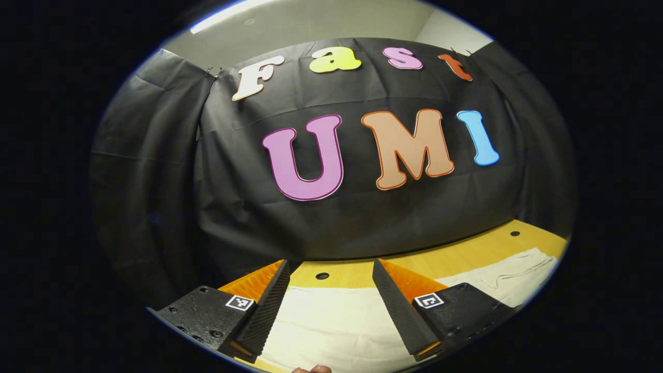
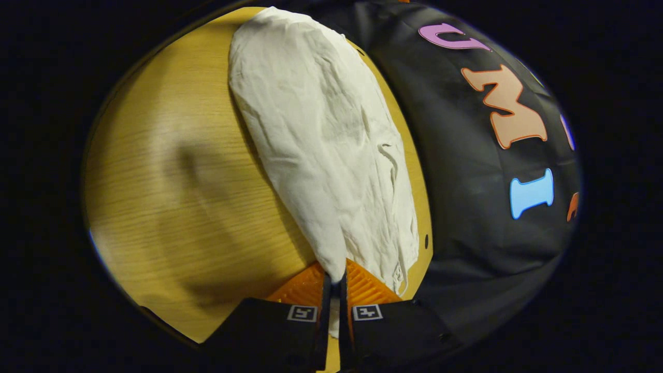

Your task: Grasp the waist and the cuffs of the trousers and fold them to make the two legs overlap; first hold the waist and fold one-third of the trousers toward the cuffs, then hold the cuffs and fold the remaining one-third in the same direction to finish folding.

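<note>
The left gripper view looks low and level along its own fingers (image 1: 279,305) toward the booth wall (image 1: 362,217), close above the table (image 1: 466,254), whose far edge runs just ahead. The right gripper view tilts down along its fingers (image 2: 325,295) across the table (image 2: 171,207), with the wall (image 2: 466,207) to their right. Both views share the white trousers (image 1: 331,321) (image 2: 321,140), the wooden top and the wall.
</note>
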Available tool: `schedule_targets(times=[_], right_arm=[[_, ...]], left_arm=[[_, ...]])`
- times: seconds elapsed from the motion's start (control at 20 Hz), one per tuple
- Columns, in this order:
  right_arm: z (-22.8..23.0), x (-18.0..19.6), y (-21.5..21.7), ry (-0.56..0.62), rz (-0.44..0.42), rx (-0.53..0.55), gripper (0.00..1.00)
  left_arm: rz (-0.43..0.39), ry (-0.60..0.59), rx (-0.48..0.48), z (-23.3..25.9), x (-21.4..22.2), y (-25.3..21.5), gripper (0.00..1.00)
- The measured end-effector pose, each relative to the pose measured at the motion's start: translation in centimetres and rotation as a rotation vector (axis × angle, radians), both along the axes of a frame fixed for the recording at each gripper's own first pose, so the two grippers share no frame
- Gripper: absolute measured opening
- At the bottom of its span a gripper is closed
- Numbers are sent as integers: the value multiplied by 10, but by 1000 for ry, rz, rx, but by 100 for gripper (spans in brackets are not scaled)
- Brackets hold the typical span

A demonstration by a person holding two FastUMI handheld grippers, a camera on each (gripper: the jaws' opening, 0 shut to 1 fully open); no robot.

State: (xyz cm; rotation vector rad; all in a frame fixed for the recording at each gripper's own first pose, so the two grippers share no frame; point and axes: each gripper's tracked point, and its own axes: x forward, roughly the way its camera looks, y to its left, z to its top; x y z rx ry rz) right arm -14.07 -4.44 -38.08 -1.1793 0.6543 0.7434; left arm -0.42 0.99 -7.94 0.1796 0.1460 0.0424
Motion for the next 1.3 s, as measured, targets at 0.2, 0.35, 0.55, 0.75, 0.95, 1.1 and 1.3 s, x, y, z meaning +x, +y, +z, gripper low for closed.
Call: schedule_targets(times=[0.2, 0.35, 0.55, 0.75, 0.95, 1.1, 1.3], right_arm=[[-2, 2, 0, 18, -47, 17, 11], [-2, 1, 0, -29, -11, -18, 11], [-2, 2, -1, -20, -52, -4, 11], [-3, 2, 0, -17, -42, -6, 11], [-3, 2, -1, -14, -62, -6, 11], [-2, 2, -1, -10, -60, -4, 11], [-2, 2, 0, -14, -63, -6, 11]], left_arm=[[-19, 7, 47, -8, -5, 14, 96], [-37, 30, 144, -19, -12, 30, 96], [-48, 90, 199, -44, -21, 44, 96], [-106, 163, 258, -75, -38, 51, 96], [-142, 243, 343, -102, -53, 76, 96], [-173, 314, 415, -128, -67, 93, 96], [-254, 415, 528, -171, -92, 101, 96]])
